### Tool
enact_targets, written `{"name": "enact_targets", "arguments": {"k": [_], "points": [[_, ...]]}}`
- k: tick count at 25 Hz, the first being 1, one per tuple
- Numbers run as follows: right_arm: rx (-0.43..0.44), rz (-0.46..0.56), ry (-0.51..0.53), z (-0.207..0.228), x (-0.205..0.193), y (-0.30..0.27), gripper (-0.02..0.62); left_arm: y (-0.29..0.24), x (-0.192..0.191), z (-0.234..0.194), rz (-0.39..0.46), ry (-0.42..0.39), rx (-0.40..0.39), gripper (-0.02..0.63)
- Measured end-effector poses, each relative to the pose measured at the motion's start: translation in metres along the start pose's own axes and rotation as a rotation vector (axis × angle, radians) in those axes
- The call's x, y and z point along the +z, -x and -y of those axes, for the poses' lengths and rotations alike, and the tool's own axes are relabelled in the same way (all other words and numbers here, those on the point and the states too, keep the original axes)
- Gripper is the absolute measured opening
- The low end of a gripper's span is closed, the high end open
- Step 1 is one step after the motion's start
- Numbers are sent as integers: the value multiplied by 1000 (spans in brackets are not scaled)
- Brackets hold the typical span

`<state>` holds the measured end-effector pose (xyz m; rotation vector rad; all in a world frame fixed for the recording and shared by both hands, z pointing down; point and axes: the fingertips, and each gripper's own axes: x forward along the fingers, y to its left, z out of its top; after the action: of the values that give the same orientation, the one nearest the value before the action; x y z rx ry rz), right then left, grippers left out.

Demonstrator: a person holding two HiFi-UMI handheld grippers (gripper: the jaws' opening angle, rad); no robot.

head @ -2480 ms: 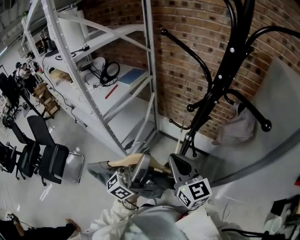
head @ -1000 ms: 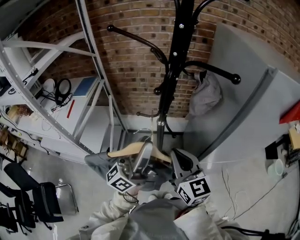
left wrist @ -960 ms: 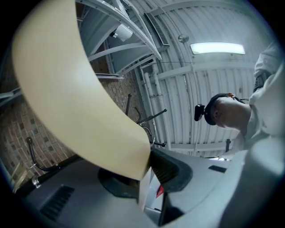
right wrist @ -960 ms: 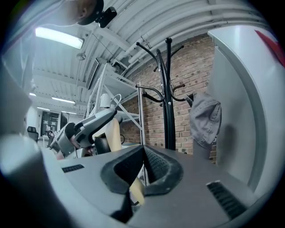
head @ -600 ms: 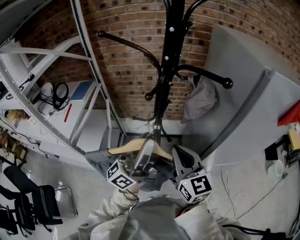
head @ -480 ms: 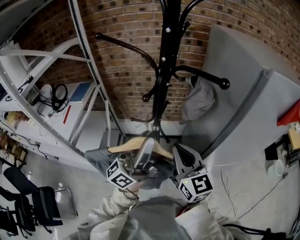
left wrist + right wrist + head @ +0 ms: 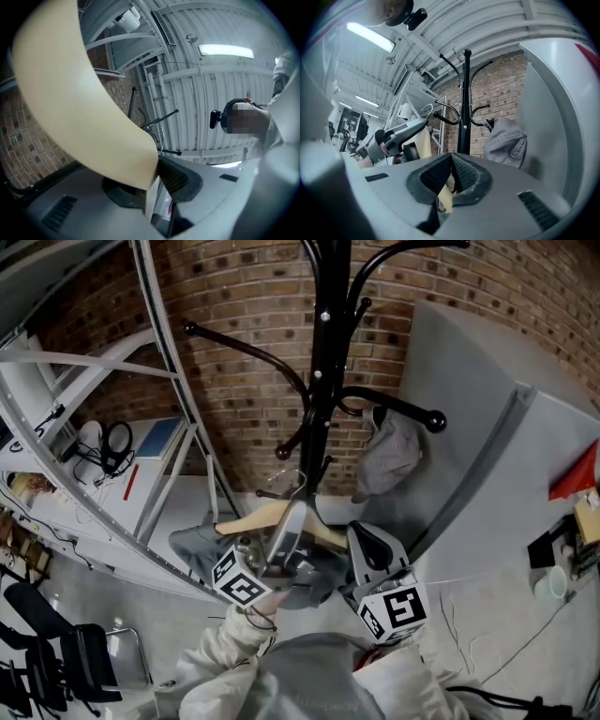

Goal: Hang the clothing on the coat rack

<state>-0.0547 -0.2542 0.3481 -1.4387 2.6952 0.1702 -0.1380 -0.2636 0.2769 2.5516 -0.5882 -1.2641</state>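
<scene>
A wooden hanger point(image 7: 265, 517) carries a grey garment point(image 7: 199, 547) that droops to its left. My left gripper point(image 7: 292, 517) is shut on the hanger's middle, and the pale wood point(image 7: 79, 93) fills the left gripper view above the gripper point(image 7: 157, 171). My right gripper point(image 7: 362, 538) is shut on the hanger's right arm, with a strip of wood point(image 7: 445, 196) pinched between the pads of the gripper point(image 7: 449, 180). The hanger's wire hook point(image 7: 298, 482) stands just in front of the black coat rack point(image 7: 323, 352). Another grey garment point(image 7: 389, 456) hangs from a right-hand rack hook.
White metal shelving point(image 7: 150, 381) slants along the left, with headphones point(image 7: 117, 442) on a shelf. A brick wall point(image 7: 253, 324) is behind the rack. A grey panel point(image 7: 487, 427) leans at the right. An office chair point(image 7: 80, 662) stands at lower left.
Both grippers have carried the hanger up and closer to the rack pole. The hanger's hook now sits by the rack's lower hooks, and the rack looms larger in view.
</scene>
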Motion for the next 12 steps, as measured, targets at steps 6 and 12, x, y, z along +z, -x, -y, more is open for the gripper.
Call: {"name": "enact_targets", "arguments": {"k": [6,12], "points": [[-3,14,19,10,3,-11,25,-13,4,-12,24,-9,-16,91],[-21,13,20,22,2,-22,25,-21,9,-32,40,7,-8,91]]}}
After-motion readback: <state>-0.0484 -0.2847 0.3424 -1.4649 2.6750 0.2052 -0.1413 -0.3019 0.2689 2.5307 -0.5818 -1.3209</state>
